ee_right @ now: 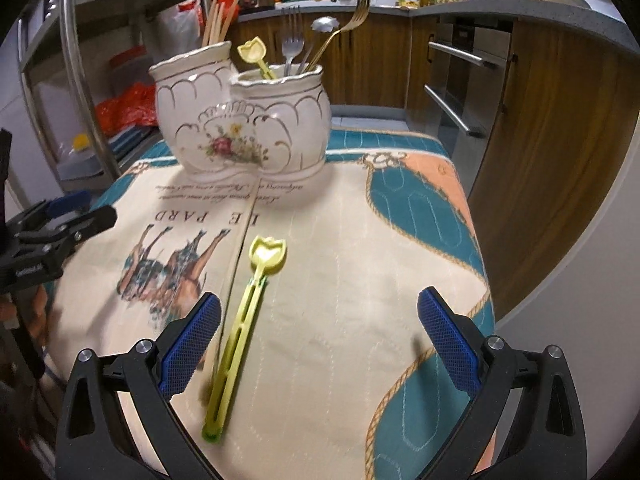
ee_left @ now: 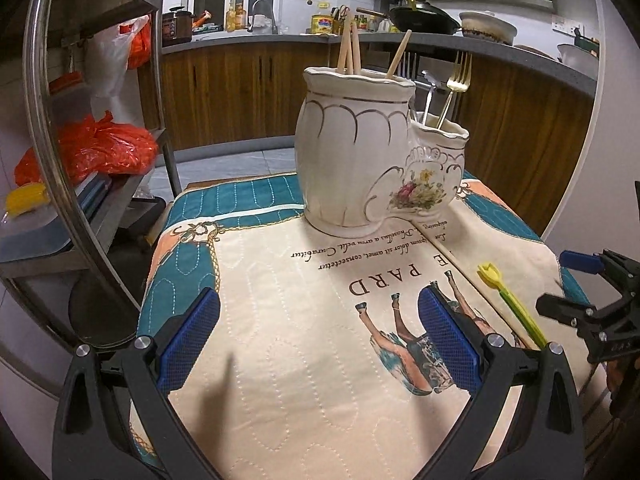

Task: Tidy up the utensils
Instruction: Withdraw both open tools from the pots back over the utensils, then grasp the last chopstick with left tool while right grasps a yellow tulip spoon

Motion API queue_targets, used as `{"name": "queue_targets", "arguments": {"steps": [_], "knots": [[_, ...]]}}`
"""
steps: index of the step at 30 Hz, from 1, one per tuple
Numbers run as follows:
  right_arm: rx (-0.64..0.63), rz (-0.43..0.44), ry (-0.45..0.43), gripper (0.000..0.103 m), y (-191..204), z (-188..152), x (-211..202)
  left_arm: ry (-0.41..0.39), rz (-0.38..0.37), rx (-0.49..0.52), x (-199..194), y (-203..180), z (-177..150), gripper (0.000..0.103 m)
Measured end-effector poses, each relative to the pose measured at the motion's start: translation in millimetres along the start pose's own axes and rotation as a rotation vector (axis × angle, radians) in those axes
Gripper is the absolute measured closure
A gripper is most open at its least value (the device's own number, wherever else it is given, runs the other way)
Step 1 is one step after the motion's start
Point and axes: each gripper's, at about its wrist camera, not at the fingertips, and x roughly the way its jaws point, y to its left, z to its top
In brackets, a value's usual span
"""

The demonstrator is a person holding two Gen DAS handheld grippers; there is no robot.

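The right gripper [ee_right: 319,344] is hanging spread wide over the quilted cloth [ee_right: 340,320], grasping nothing, its blue pads [ee_right: 188,344] standing apart. Just beside the left pad a yellow-green tulip-headed fork [ee_right: 240,328] is lying flat on the cloth, head pointing away, touching neither pad. A thin wooden chopstick [ee_right: 236,256] is lying alongside it, running toward the holder.

The left gripper [ee_left: 319,340] is likewise sitting released above the cloth, fingers wide, with nothing between them; in its view the same tulip fork [ee_left: 508,300] is showing off to its right, near the other gripper.

On the cloth a print of horses' legs is showing, and the letters "E PARD" and a line of script beginning "Lorem ipsum dolor sit amet, consectetur" are reading upside down.

Farther on, a white ceramic holder [ee_right: 240,128] with gold trim and a painted flower spray is standing upright on the cloth, made of two joined pots. The taller pot [ee_left: 352,148] is carrying wooden chopsticks [ee_left: 348,48]. The lower pot [ee_right: 288,120] is holding a second tulip fork [ee_right: 256,58], a steel fork [ee_right: 292,46], a gold fork [ee_right: 352,12] and a steel spoon-like piece [ee_right: 324,24].

Beyond, a kitchen counter [ee_left: 260,40] is running across the back.
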Motion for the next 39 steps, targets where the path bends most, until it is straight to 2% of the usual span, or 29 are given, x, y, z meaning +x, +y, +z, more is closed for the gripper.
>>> {"name": "queue_targets", "arguments": {"steps": [5, 9, 10, 15, 23, 28, 30, 32, 39], "knots": [[-0.006, -0.003, 0.000, 0.005, 4.9, 1.0, -3.3, 0.012, -0.012, -0.004, 2.6, -0.3, 1.2, 0.006], [-0.003, -0.002, 0.011, 0.010, 7.8, 3.4, -0.6, 0.010, -0.018, -0.008, 1.8, 0.5, -0.2, 0.006], [-0.003, 0.002, 0.013, 0.012, 9.0, 4.0, 0.4, 0.010, -0.019, -0.011, 1.5, 0.8, -0.2, 0.006], [0.001, 0.038, 0.044, 0.040, 14.2, 6.9, 6.2, 0.013, -0.021, -0.020, 1.9, 1.6, -0.5, 0.006], [-0.020, 0.077, 0.084, 0.066, 26.5, 7.7, 9.9, 0.012, -0.020, -0.019, 1.8, 0.9, -1.0, 0.006], [-0.007, 0.109, 0.115, 0.073, 26.7, 5.0, 14.0, 0.014, -0.024, -0.025, 2.2, 0.6, -0.8, 0.006], [-0.018, 0.110, 0.120, 0.083, 27.6, 4.5, 15.4, 0.013, -0.023, -0.025, 1.9, 0.2, -0.5, 0.006], [-0.023, 0.104, 0.124, 0.088, 25.6, 5.8, 17.3, 0.014, -0.024, -0.024, 1.9, 0.0, -0.4, 0.006], [-0.054, 0.047, 0.107, 0.090, 11.8, 19.5, 23.5, 0.021, -0.012, -0.011, 3.2, -2.2, -0.3, 0.006]]}}
